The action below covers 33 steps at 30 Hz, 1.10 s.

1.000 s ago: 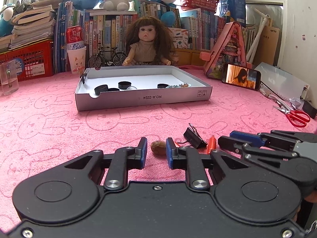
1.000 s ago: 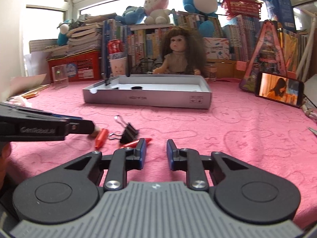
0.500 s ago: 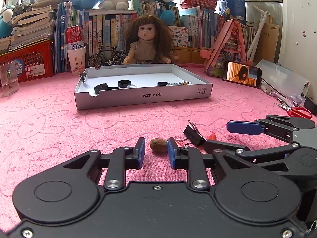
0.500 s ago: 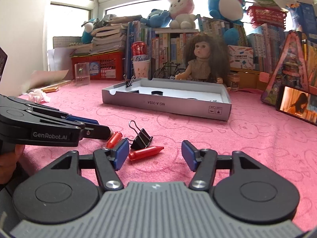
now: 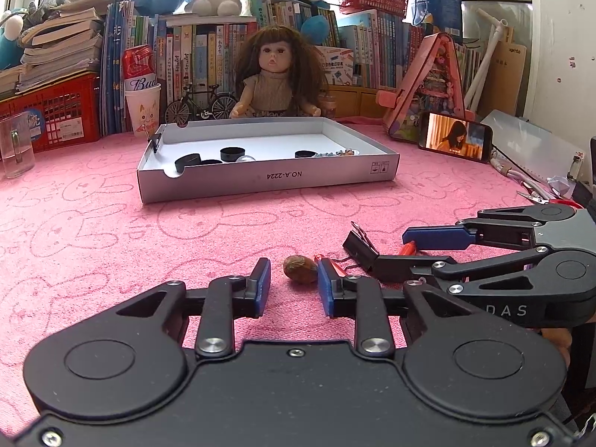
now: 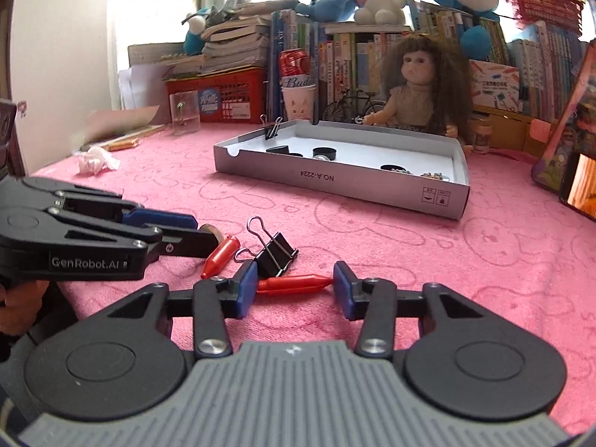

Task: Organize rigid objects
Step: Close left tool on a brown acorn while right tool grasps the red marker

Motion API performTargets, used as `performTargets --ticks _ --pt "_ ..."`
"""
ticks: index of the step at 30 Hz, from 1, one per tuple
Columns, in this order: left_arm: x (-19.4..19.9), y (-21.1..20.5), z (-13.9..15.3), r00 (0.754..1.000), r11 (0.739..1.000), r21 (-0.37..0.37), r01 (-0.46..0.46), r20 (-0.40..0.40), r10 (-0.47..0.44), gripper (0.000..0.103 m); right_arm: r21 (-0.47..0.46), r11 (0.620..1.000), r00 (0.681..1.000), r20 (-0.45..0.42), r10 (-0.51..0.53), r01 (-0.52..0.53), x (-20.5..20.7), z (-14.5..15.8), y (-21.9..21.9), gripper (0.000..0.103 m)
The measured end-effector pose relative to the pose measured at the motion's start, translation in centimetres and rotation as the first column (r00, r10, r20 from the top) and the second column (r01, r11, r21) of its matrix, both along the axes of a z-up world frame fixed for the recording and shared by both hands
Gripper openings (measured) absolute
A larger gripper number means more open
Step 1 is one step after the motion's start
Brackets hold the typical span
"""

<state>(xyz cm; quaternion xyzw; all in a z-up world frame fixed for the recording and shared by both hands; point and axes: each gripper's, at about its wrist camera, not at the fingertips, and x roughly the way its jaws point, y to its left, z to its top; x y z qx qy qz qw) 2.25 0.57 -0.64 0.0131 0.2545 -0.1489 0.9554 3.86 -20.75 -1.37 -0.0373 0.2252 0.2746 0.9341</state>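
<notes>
A brown nut (image 5: pixel 300 269) lies on the pink cloth just ahead of my left gripper (image 5: pixel 292 279). Its jaws are opening and nothing is pressed between them. My right gripper (image 6: pixel 294 281) is closing on a red pointed piece (image 6: pixel 294 284), which lies lengthwise between its pads with both ends touching them. A second red piece (image 6: pixel 219 257) and a black binder clip (image 6: pixel 277 255) lie between the two grippers. The grey cardboard box (image 5: pixel 268 182) further back holds black rings and small trinkets.
A doll (image 5: pixel 275 74), books, plush toys, a red crate (image 5: pixel 52 111) and a can in a cup stand behind the box. A glass (image 5: pixel 15 149) is at far left. A phone (image 5: pixel 454 139) and scissors (image 5: pixel 540 199) lie to the right.
My right gripper swung left, opened wide and then narrowed around the red pointed piece. The left jaws spread slightly; the nut has not moved.
</notes>
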Motion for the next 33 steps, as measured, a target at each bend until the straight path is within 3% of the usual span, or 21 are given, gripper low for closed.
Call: performTargets --ticks 18,30,33 --pt "0.2 -0.8 -0.8 0.999 1.000 0.008 -0.022 0.026 0.022 0.029 0.048 0.990 0.990 0.035 -0.136 0.134 -0.3 0.1 0.2 0.050" --pt "1.1 -2.2 -1.0 0.998 0.997 0.075 -0.023 0.066 0.018 0.028 0.070 0.979 0.981 0.040 -0.192 0.189 -0.1 0.2 -0.2 0.050" --pt "1.0 -2.3 -1.1 0.997 0.997 0.080 -0.022 0.074 0.017 0.024 0.074 0.977 0.978 0.042 -0.205 0.202 -0.1 0.2 -0.3 0.050"
